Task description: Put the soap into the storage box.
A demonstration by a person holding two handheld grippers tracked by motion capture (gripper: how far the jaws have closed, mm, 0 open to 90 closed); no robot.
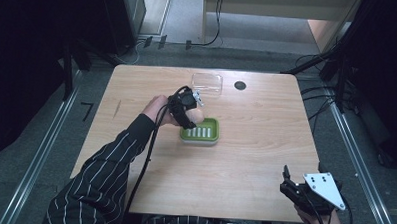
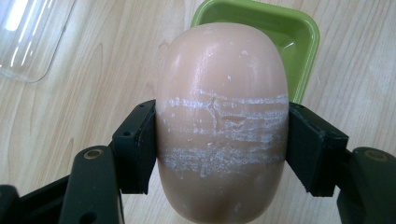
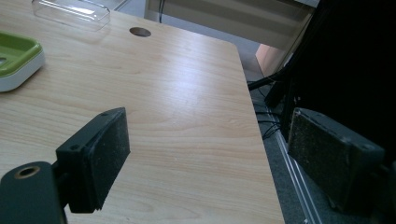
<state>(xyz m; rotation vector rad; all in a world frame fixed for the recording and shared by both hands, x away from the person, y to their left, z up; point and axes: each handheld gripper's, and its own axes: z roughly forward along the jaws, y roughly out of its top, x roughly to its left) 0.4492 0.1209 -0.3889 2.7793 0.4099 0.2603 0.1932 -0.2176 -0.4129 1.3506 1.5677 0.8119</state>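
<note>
I have the left tongs [image 2: 222, 140] clamped on a pale, rounded bar of soap [image 2: 222, 121]; both black pads press flat against its sides, right across the band of white scuff marks; the soap stands up between the jaws with its top well past the pad tips; just beyond that top sits the green soap dish [image 2: 289, 37], its corner peeking out behind the bar; from above I see the left tongs [image 1: 195, 113] holding the soap [image 1: 196, 114] at the near left corner of the dish [image 1: 201, 131]; the clear plastic lid [image 1: 207, 83] lies on the surface [image 1: 255, 139] farther out past the tongs; the right tongs [image 3: 210, 154] are spread wide with nothing between the pads, parked well apart from the dish, near the surface's right front corner [image 1: 290, 187].
</note>
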